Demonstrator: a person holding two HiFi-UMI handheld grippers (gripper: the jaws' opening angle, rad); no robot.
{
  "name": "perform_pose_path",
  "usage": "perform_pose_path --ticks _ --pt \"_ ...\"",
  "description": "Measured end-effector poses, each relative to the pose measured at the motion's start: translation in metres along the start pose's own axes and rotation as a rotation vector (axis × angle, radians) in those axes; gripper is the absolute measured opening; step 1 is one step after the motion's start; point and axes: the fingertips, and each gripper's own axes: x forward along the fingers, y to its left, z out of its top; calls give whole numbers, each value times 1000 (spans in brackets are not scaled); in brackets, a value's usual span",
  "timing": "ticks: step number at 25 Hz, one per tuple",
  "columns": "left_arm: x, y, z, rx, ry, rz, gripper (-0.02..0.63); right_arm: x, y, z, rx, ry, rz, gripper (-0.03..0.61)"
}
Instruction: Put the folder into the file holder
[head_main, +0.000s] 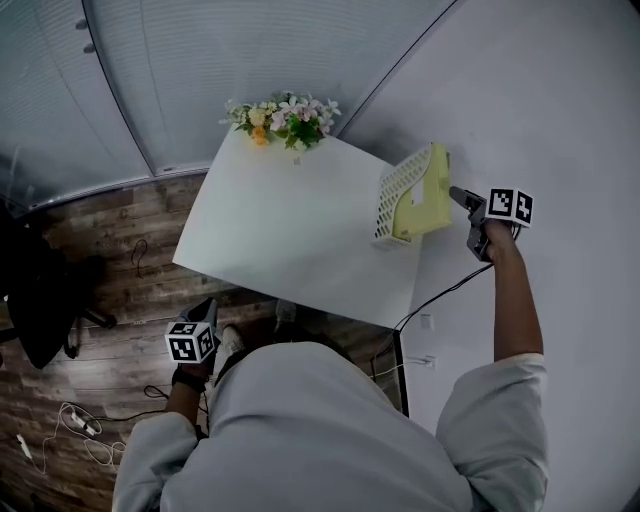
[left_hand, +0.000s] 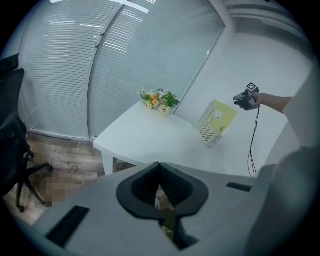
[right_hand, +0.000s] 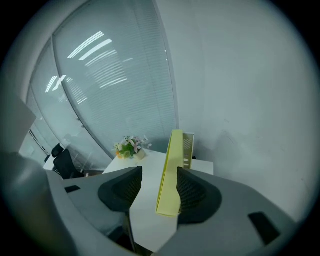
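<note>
The yellow folder (head_main: 428, 192) stands on edge inside the white mesh file holder (head_main: 395, 190) at the table's right edge. My right gripper (head_main: 456, 194) is at the folder's near end. In the right gripper view the folder (right_hand: 170, 172) runs between the jaws: it lies along the right pad (right_hand: 192, 192), and a wide gap separates it from the left pad (right_hand: 122, 187). The holder (right_hand: 189, 144) shows behind it. My left gripper (head_main: 205, 310) hangs low by the table's front edge; its jaws (left_hand: 159, 167) meet at the tips with nothing in them.
A white table (head_main: 290, 230) stands in the corner against a white wall. A small pot of flowers (head_main: 285, 118) sits at its far edge. A black cable (head_main: 440, 290) runs down the wall. An office chair (head_main: 40, 300) stands on the wooden floor at left.
</note>
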Motion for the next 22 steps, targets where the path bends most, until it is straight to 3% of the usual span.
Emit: perform_pose_path --ticks 9,17,22 --pt "-1 -13 16 85 11 -28 8 -53 41 -69 -146 -263 -11 215" --pt "3 -31 25 149 20 -47 8 -68 54 -139 -225 -364 -63 160" --pt "6 -40 34 180 16 -51 8 -70 58 -168 -215 -401 -71 129"
